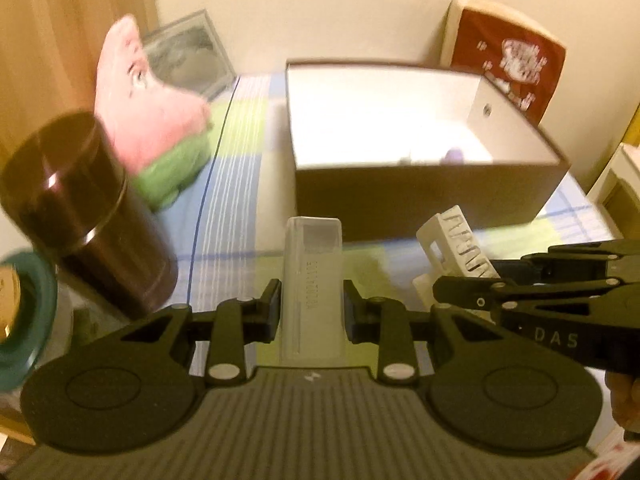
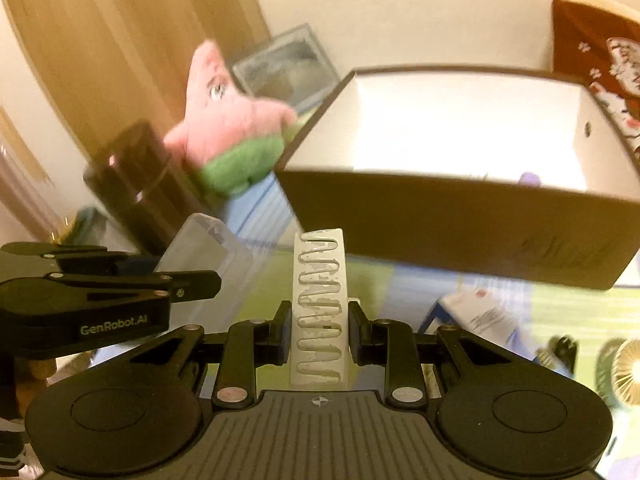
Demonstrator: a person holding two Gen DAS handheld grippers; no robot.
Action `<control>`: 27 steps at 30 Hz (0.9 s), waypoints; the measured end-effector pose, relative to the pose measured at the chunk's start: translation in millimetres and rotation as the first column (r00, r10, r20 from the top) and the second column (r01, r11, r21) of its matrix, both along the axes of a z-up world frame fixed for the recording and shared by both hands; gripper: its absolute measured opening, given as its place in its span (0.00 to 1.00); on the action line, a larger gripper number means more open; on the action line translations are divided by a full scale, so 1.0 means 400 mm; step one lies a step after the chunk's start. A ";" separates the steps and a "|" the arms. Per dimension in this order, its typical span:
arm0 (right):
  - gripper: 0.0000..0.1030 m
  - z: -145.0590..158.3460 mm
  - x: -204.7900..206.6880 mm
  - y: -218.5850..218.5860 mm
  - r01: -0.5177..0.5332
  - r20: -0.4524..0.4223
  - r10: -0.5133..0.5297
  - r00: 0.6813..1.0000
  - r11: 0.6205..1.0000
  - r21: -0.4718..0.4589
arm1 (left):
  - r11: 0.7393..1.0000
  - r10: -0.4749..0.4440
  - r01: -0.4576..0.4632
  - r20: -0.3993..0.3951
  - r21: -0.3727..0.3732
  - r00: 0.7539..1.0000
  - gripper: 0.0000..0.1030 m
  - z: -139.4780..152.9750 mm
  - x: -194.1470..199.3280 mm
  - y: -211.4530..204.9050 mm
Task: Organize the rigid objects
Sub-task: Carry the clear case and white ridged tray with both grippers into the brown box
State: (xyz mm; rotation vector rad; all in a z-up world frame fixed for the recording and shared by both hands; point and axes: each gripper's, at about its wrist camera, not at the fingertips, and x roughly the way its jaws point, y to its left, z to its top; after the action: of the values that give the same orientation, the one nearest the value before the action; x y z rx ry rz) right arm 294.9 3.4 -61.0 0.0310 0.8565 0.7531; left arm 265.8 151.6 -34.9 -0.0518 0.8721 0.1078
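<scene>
My left gripper [image 1: 312, 312] is shut on a clear plastic case [image 1: 313, 280], held above the table in front of the box. My right gripper [image 2: 319, 330] is shut on a white plastic part with a zigzag groove [image 2: 320, 308]. Each held thing also shows in the other view: the white part [image 1: 460, 252] beside the right gripper at right, the clear case [image 2: 208, 252] above the left gripper at left. An open brown box with a white inside [image 1: 420, 200] [image 2: 460, 232] stands ahead of both. A small purple thing [image 1: 454, 156] [image 2: 530, 179] lies inside it.
A dark cylindrical can [image 1: 88, 208] [image 2: 136, 184] stands at the left. A pink and green plush star [image 1: 148, 120] [image 2: 236, 136] leans behind it. A red-covered chair back [image 1: 508, 60] is behind the box. A small fan [image 2: 624, 372] and a paper packet [image 2: 476, 316] lie at the right on the checked tablecloth.
</scene>
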 end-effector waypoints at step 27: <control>0.27 0.099 0.410 -0.231 0.323 0.129 -0.316 0.940 0.946 -0.039 | 0.999 -0.014 0.012 0.037 0.046 0.999 0.27 0.033 0.439 -0.032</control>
State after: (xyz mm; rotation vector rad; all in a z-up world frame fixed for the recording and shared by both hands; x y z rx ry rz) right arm 458.7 -88.9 -21.3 0.0696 0.7340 0.4186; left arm 441.5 138.7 -21.9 -0.0056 0.8324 0.1143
